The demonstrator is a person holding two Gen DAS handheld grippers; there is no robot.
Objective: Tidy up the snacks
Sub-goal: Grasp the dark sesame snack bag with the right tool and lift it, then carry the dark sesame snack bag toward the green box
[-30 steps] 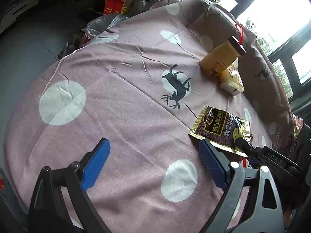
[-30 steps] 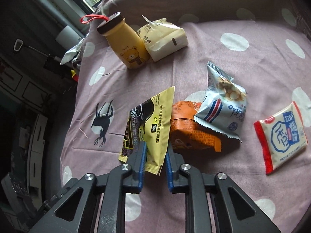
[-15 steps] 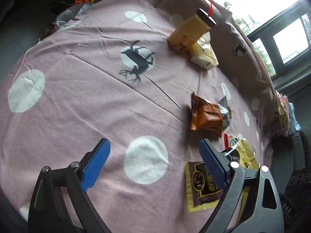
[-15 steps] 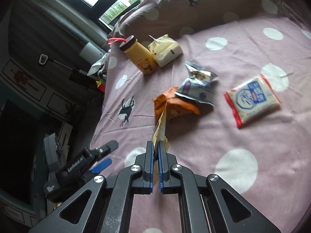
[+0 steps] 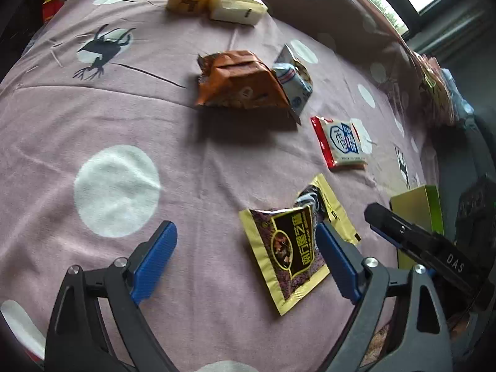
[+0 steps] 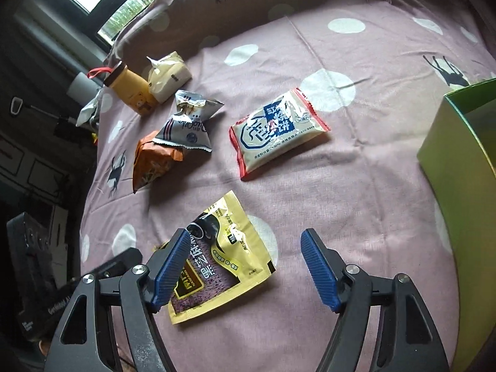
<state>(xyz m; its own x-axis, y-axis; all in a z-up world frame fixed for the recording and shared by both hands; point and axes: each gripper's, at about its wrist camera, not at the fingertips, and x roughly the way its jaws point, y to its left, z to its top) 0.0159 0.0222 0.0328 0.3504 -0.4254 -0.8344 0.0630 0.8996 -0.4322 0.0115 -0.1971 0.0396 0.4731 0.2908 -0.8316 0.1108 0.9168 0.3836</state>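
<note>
Left wrist view: left claw (image 5: 245,260) wide open, holding nothing, hovering low over the pink spotted bed cover (image 5: 124,117). Gold-and-black sachet (image 5: 294,245) lies flat just inside its right finger (image 5: 336,262), part hidden behind it. Right claw's dark tip (image 5: 403,229) sits just beyond that finger. Orange packet (image 5: 238,83) ahead, grey-blue bag (image 5: 293,80) leaning on its far side; red-edged cracker pack (image 5: 342,141) ahead-right, green box (image 5: 418,210) at far right

Right wrist view: right claw (image 6: 246,271) also spread wide, empty. Sachet (image 6: 221,260) lies flat between the fingers, tucked under the left finger (image 6: 172,271), clear of the right one. Green box (image 6: 458,161) stands open to the claw's right, likely the collection bin. Cracker pack (image 6: 276,131) ahead, grey-blue bag (image 6: 189,124) and orange packet (image 6: 155,159) ahead-left, yellow bottle (image 6: 131,91) and cream pack (image 6: 169,76) farthest off

Judgement: sachet parked near the box as staging; both claws free for the next pick
</note>
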